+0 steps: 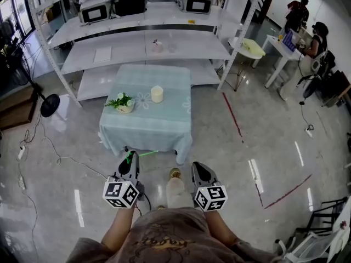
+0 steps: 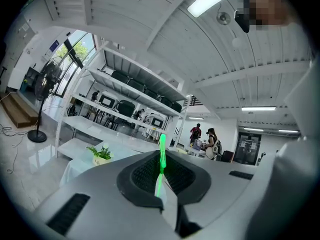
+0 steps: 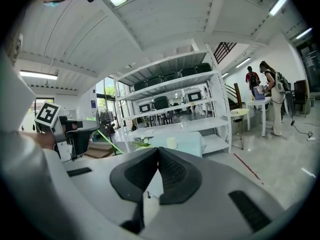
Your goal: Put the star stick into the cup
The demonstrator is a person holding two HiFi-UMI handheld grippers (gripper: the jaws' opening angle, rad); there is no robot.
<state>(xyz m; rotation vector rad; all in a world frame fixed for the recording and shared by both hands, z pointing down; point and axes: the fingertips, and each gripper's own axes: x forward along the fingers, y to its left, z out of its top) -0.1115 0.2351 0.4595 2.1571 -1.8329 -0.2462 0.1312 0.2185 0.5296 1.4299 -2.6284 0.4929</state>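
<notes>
Left tool is clamped on the star stick, pads pinched tight on the thin green rod, which pokes out fwd past the tips. From the head view the stick lies roughly level, low, just in front of the person, over the floor. Star end is too small to make out. Right tool sits alongside w/ jaws together, nothing between 'em, just riding along.

Cup is the pale one upright mid-bench, well apart from the stick, no contact yet. Bench has a light cloth over it, w/ a small potted plant near the cup, on its left. White shelving stands behind the bench.

Step in hand, as I read it: carry phase. Stick grabbed, approach to the bench under way, insertion not yet begun.

Next move calls for closing the gap to the bench, lifting the stick above the cup's rim, tipping it toward upright so the lower end drops thru the mouth, then letting go. Narrow rod, smallish opening, so line up carefully and steer clear of the plant.
</notes>
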